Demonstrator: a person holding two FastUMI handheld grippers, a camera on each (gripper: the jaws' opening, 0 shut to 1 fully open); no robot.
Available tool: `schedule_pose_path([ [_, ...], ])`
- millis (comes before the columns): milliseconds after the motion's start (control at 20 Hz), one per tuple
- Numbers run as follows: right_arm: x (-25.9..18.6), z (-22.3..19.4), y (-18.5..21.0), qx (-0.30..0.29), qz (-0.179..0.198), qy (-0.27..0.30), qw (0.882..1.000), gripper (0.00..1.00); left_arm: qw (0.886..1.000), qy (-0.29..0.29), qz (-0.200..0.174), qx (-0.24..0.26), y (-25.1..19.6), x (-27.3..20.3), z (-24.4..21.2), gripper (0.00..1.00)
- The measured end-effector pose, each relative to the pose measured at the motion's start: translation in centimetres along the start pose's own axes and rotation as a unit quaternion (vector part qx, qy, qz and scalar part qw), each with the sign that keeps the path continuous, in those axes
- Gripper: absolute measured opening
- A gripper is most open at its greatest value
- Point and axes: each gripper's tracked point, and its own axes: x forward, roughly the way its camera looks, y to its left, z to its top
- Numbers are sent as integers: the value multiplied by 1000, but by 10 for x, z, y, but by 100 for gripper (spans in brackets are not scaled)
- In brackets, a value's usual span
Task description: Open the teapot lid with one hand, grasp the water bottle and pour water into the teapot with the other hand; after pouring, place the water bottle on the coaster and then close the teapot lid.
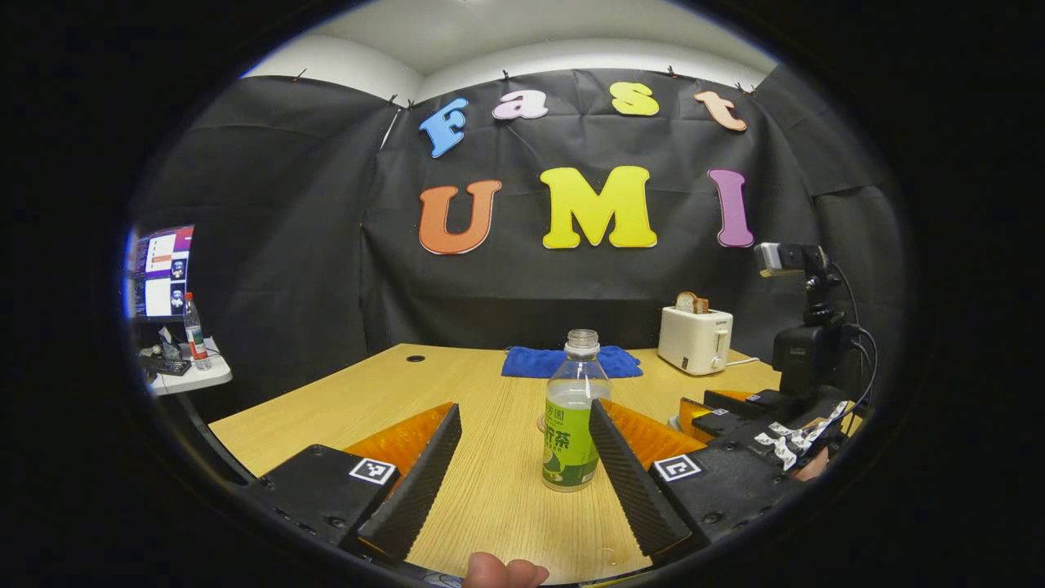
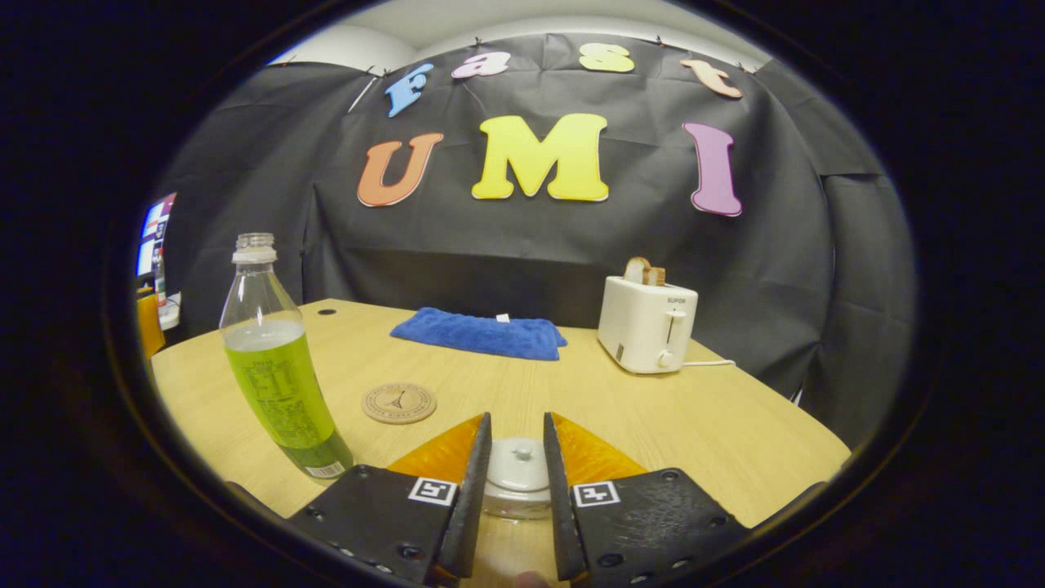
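Water bottle (image 1: 571,412) stands upright on the table (image 1: 367,400), cap off, green label, liquid up to approx. the shoulder. We see it between the fingers of our left tongs (image 1: 522,465), which are spread wide; the right finger looks v. close to the bottle's side, the left finger well apart from it, so no grip. A fingertip (image 1: 502,570) shows at the bottom edge of the left gripper view.

Right tongs (image 2: 517,482) sit low over the teapot lid (image 2: 516,465), a pale round lid w/ a small knob on a clear glass rim. Fingers are narrowed to either side of the lid; we can't tell if both pads actually press on it. Lid looks seated on the pot.

Coaster (image 2: 398,403), round w/ a printed emblem, lies flat on the table, near the bottle and apart from it, in the right gripper view. Blue cloth (image 2: 482,333) lies folded toward the back wall; white toaster (image 2: 647,324) w/ bread in the slot stands to its right, cord trailing. In the left gripper view the other gripper body w/ a camera mount (image 1: 804,343) sits at right, and a monitor (image 1: 161,271) plus a second bottle (image 1: 195,331) on a side desk at far left.
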Motion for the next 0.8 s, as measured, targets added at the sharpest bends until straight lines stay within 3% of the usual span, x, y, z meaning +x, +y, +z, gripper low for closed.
schedule_pose_path([
  [100,2,-5,2,1,4,9,1000,37,1000,0,1,2,0,1,0,98],
  [150,2,-5,2,3,4,8,1000,46,1000,0,1,2,1,1,0,99],
  [200,3,-5,3,3,5,12,1000,38,1000,1,1,1,1,1,-1,98],
  [300,-2,1,1,3,2,7,1000,39,1000,2,2,1,2,1,-2,98],
  [400,3,-7,2,8,3,14,1000,18,1000,2,1,0,3,3,-2,99],
  [500,8,-4,-1,3,0,13,1000,18,1000,1,1,-1,1,2,-1,99],
  [600,4,-6,-3,11,2,10,1000,1,1000,2,-1,-2,2,2,-2,98],
  [800,1,2,-1,9,15,-2,1000,0,1000,3,-7,-7,-3,3,-4,99],
])
